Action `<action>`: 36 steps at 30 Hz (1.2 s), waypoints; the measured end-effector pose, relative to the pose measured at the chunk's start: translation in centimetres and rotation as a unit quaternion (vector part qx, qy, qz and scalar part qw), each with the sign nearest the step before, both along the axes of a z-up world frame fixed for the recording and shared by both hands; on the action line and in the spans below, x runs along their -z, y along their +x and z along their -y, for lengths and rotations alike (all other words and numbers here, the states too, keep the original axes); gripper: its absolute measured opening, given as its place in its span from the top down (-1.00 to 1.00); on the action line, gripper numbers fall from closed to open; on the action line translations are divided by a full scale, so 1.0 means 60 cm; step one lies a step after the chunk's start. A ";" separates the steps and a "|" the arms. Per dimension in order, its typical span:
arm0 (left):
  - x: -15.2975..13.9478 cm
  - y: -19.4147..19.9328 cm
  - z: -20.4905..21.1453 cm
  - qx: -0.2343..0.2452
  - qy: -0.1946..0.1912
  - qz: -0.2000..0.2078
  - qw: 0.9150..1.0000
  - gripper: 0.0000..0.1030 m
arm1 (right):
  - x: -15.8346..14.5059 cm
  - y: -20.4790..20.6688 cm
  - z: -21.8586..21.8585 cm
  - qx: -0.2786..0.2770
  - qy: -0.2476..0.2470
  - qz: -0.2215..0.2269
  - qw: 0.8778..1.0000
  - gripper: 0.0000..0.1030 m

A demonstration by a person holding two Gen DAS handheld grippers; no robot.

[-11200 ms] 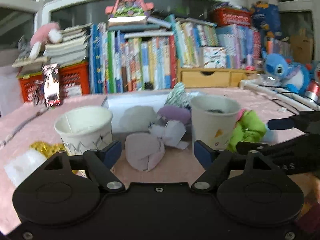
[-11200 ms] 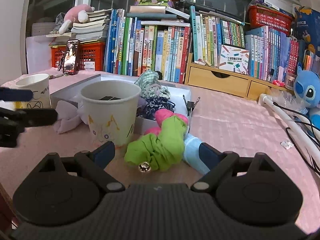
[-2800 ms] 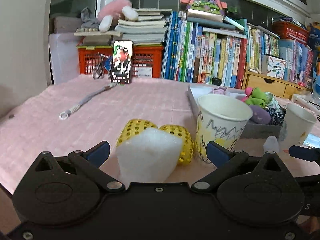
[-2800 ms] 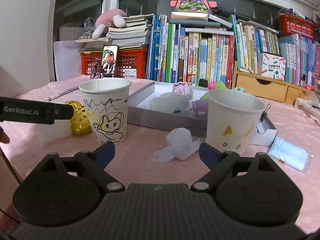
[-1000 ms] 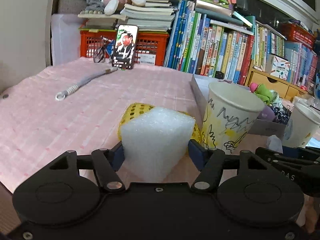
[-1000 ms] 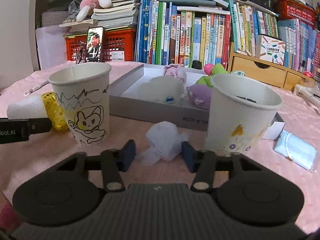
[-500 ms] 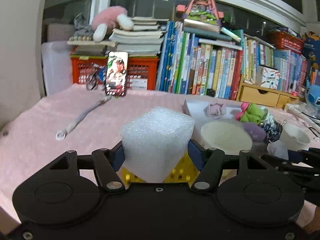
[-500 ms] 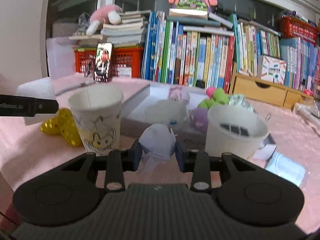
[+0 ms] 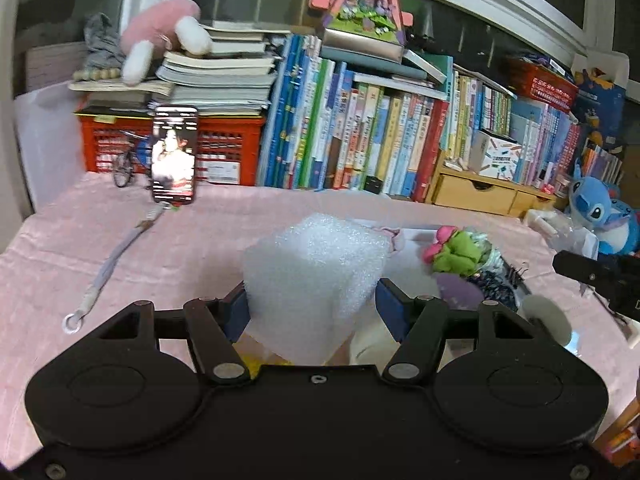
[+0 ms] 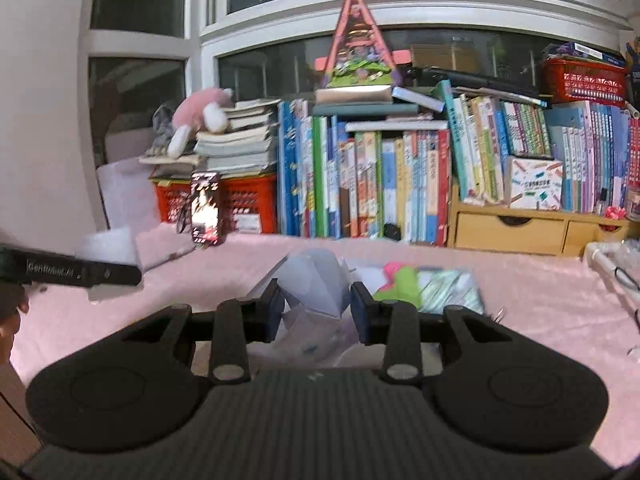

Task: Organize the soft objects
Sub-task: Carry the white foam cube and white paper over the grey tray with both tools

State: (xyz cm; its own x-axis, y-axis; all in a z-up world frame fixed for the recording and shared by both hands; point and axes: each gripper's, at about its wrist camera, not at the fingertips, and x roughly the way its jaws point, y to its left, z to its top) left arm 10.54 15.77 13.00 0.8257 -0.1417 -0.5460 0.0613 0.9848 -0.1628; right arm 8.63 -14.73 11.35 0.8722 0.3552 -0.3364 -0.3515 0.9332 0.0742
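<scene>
Ok, left gripper (image 9: 312, 304) is clamping the white foam block (image 9: 316, 276): both blue fingers (image 9: 236, 312) are pressing its sides, gap approx. half open, block filling it and sticking up above the fingers, clear of the pink surface (image 9: 80, 248). A bit of yellow is showing under the block, can't tell what.

Right gripper (image 10: 316, 308) is pinching the crumpled white tissue (image 10: 316, 284) w/ fingers (image 10: 360, 312) fairly narrow; tissue is bulging up between them and hanging loose below, off the surface. Frame is motion-blurred.

Ahead-right of the left fingers, the green/pink soft toy (image 9: 456, 248) is sitting in the grey tray (image 9: 408, 268) next to a dark patterned cloth bundle (image 9: 492, 280); a purple soft item (image 9: 456, 292) is lying just before them. A paper cup rim (image 9: 548, 316) is peeking out right of the left fingers, blurred. The right gripper's black arm is poking in at that view's right edge.

From the right wrist view, the left gripper's arm + foam block are sitting far left of the right fingers. Bkgd: phone (image 9: 174, 156) propped upright beyond the left fingers, bookshelf row (image 10: 380, 180) behind, grey lanyard (image 9: 108, 268) lying left on the surface.
</scene>
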 end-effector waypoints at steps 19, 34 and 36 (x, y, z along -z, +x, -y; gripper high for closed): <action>0.022 0.258 0.102 0.061 -0.031 -0.147 0.987 -0.22 | -0.036 0.233 -0.012 -0.044 -0.003 -0.166 0.985 0.19; 0.110 0.367 0.132 0.056 -0.043 -0.240 0.968 -0.20 | 0.081 0.380 -0.045 0.009 0.021 -0.309 0.951 0.21; 0.115 0.370 0.135 0.058 -0.043 -0.244 0.967 -0.20 | 0.095 0.389 -0.043 0.011 0.031 -0.323 0.946 0.21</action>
State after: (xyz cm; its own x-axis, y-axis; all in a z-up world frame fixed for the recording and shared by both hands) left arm 32.73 7.66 6.08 0.4482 -0.2808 -0.8487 0.0657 0.9572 -0.2819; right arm 31.99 -12.14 5.68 0.4996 0.3751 -0.7808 -0.1940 0.9269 0.3211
